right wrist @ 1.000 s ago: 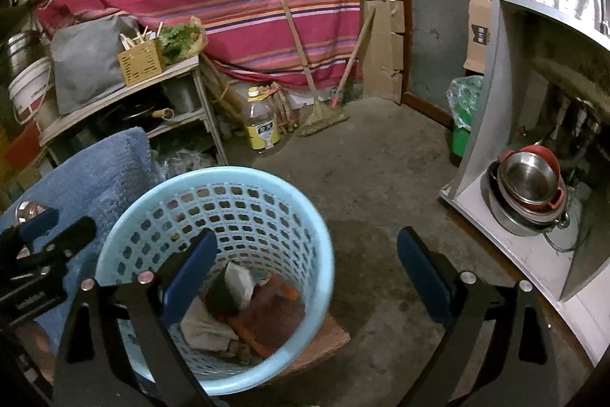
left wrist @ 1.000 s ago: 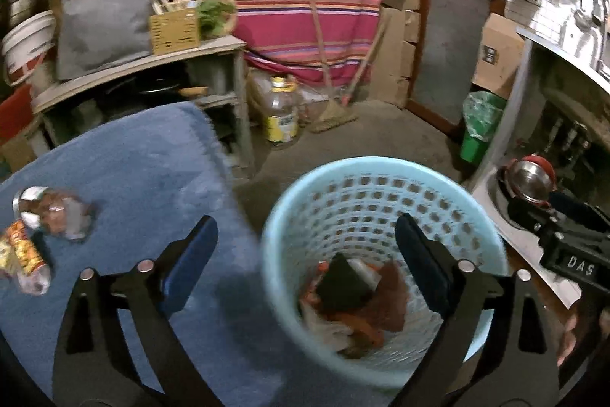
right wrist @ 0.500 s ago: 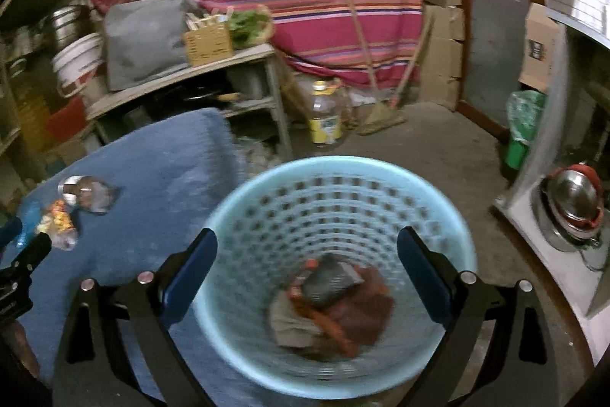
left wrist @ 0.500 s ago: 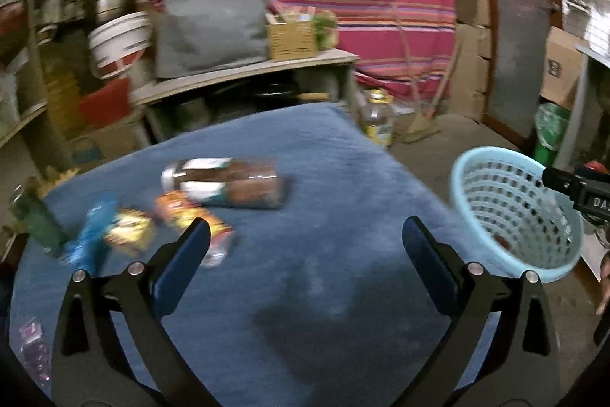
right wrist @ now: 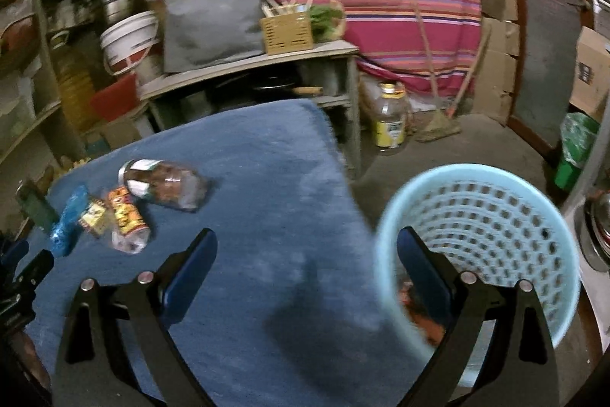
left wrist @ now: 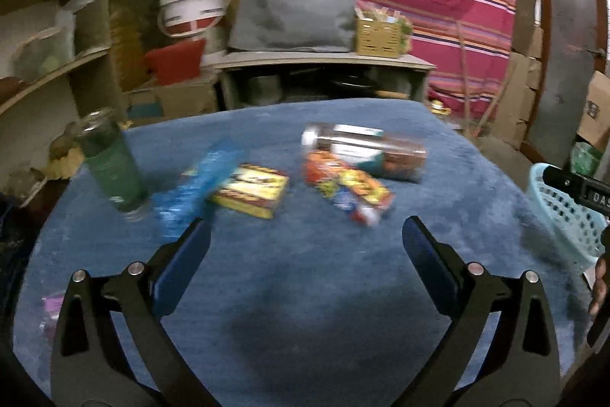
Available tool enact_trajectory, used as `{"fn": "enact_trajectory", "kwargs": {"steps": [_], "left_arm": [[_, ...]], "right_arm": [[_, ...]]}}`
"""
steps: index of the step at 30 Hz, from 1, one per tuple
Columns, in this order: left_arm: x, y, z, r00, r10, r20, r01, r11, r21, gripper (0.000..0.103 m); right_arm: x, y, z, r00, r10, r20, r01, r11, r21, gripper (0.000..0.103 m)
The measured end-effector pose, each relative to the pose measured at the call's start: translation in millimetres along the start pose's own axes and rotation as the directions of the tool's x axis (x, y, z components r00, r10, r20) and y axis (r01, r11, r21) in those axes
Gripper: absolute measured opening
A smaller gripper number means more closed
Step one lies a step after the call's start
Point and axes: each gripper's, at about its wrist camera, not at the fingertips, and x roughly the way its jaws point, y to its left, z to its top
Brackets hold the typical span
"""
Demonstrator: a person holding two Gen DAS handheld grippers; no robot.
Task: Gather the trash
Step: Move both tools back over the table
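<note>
Trash lies on the blue-covered table: a clear plastic jar on its side, a colourful snack wrapper, a yellow packet, a blue wrapper and an upright green bottle. My left gripper is open and empty above the cloth, short of the trash. My right gripper is open and empty over the table's right edge, beside the light blue basket, which holds some trash. The jar and wrappers show far left in the right wrist view.
A shelf unit with a grey bag and a wicker box stands behind the table. A white bucket and pots sit on left shelves. An oil bottle, a broom and a green bin are on the floor.
Both grippers have swung left from the basket toward the table. The left one now faces the trash on the cloth; the basket has slid to the right edge of its view.
</note>
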Motion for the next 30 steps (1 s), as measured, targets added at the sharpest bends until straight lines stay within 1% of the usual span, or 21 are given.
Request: {"fn": "enact_trajectory", "kwargs": {"steps": [2, 6, 9, 12, 15, 19, 21, 24, 27, 28, 29, 30], "left_arm": [[2.0, 15.5, -1.4, 1.0, 0.006, -0.007, -0.006, 1.0, -0.021, 0.097], [8.7, 49.4, -4.1, 0.998, 0.049, -0.026, -0.05, 0.997, -0.059, 0.097], [14.3, 70.2, -5.9, 0.997, 0.068, -0.042, -0.072, 0.993, -0.089, 0.097], [20.8, 88.6, -7.7, 0.994, 0.095, -0.062, -0.101, 0.989, -0.111, 0.097], [28.6, 100.6, -6.6, 0.989, 0.128, -0.078, -0.136, 0.986, -0.096, 0.097], [42.7, 112.4, -1.6, 0.986, 0.132, -0.098, -0.141, 0.986, -0.089, 0.097], [51.7, 119.2, 1.6, 0.986, 0.125, -0.107, -0.136, 0.985, -0.108, 0.097], [69.1, 125.3, 8.5, 0.988, 0.081, -0.133, -0.101, 0.984, -0.148, 0.092], [82.1, 123.7, 12.4, 0.988, 0.061, -0.141, -0.083, 0.985, -0.153, 0.091], [87.5, 121.7, 13.5, 0.987, 0.057, -0.149, -0.08, 0.986, -0.15, 0.087], [94.5, 118.5, 14.6, 0.985, 0.051, -0.165, -0.074, 0.988, -0.138, 0.079], [98.8, 116.0, 14.6, 0.983, 0.044, -0.176, -0.067, 0.99, -0.128, 0.073]], "right_arm": [[7.4, 22.6, -1.3, 1.0, 0.019, -0.009, -0.019, 1.0, -0.022, 0.094], [22.0, 58.0, -5.1, 0.998, 0.048, -0.034, -0.05, 0.997, -0.066, 0.094], [30.4, 78.0, -7.7, 0.997, 0.063, -0.047, -0.068, 0.993, -0.095, 0.094], [37.3, 92.3, -10.1, 0.996, 0.069, -0.061, -0.076, 0.99, -0.117, 0.094], [44.9, 104.0, -10.0, 0.994, 0.079, -0.08, -0.089, 0.987, -0.134, 0.094], [54.1, 115.4, -5.2, 0.993, 0.073, -0.095, -0.089, 0.981, -0.174, 0.094], [58.0, 117.2, -2.4, 0.993, 0.067, -0.099, -0.084, 0.98, -0.182, 0.094], [64.4, 119.6, -0.9, 0.99, 0.081, -0.118, -0.101, 0.98, -0.173, 0.094], [70.1, 127.7, -2.2, 0.988, 0.082, -0.128, -0.107, 0.972, -0.207, 0.094], [71.8, 130.5, -2.9, 0.988, 0.078, -0.13, -0.106, 0.97, -0.22, 0.094], [73.2, 132.3, -3.6, 0.988, 0.076, -0.132, -0.105, 0.968, -0.227, 0.094], [75.1, 134.1, -4.1, 0.988, 0.076, -0.136, -0.106, 0.968, -0.228, 0.094]]}}
